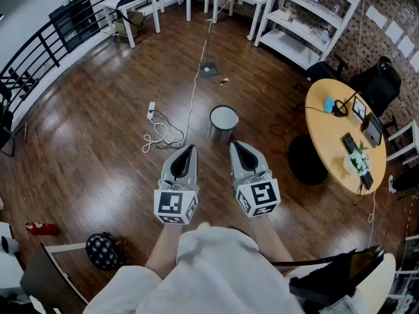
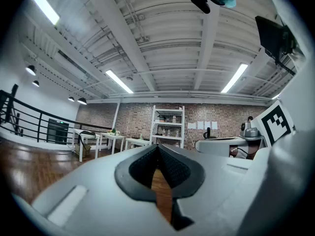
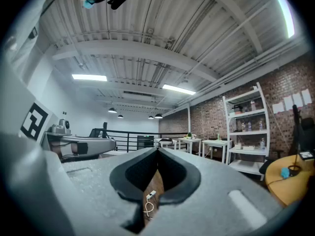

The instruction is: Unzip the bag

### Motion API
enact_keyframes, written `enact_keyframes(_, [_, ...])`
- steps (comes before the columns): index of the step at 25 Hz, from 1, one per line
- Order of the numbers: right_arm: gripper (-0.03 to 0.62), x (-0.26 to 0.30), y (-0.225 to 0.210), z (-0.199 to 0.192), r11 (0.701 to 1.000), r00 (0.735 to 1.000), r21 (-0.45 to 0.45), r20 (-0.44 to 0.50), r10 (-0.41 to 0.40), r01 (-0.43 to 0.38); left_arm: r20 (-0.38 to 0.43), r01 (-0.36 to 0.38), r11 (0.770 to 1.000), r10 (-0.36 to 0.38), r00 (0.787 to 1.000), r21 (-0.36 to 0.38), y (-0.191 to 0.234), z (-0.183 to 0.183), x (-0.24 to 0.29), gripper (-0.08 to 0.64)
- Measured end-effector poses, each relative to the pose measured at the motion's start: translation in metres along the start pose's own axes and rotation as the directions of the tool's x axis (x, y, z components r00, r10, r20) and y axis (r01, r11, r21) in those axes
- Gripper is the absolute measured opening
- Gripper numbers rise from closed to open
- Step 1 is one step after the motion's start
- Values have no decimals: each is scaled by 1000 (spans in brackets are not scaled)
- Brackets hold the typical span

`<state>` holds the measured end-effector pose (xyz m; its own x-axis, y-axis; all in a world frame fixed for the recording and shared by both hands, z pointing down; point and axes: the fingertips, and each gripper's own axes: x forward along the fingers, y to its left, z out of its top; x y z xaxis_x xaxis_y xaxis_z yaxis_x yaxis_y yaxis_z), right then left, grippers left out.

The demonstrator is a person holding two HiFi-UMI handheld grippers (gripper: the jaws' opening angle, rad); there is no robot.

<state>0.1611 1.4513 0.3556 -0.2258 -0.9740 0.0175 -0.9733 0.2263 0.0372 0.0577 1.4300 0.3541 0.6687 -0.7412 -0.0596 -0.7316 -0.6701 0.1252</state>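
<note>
The left tongs [image 1: 189, 150] and the right tongs [image 1: 235, 145] were held side by side and level above a dark wooden floor [image 1: 85, 142], a little apart from each other. In the left gripper view the left tongs [image 2: 158, 150] were fully closed with nothing between the pads. The right tongs [image 3: 157, 154] were pressed together just the same and also gripped nothing.

Just ahead of them on the floor stood a round metal bin [image 1: 224, 122]. A white power strip [image 1: 151, 110] with a looped white cable [image 1: 159, 136] lay to its left.

What may have been the bag [image 1: 378, 82] was a dark bulky shape on a chair beyond the round yellow worktop [image 1: 330, 142] at the right. It was too small to make out for certain, and it stood well apart from both tongs. White shelving [image 1: 308, 18] stood against the brick wall at the far side.
</note>
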Motion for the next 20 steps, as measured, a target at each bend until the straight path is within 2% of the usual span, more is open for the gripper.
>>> enact_keyframes(4, [-9,56,-2,-10,998,998,0,-19,61,-61,-3,-73,997,73,997,5,50,-3,28,17])
enact_keyframes(7, [-9,106,-22,-14,996,995,5,-21,93,-93,10,-126,992,126,992,13,86,-2,64,17])
enact_keyframes(12, [-8,206,-69,-25,984,984,8,-8,177,-177,37,-214,977,213,976,20,144,-5,149,17])
enact_keyframes(16, [-9,293,-119,-8,968,968,-5,22,251,-251,49,-281,958,278,959,51,181,7,233,17])
enact_keyframes(20, [-9,369,-171,3,966,966,11,41,256,-257,69,-312,948,307,949,70,208,27,302,17])
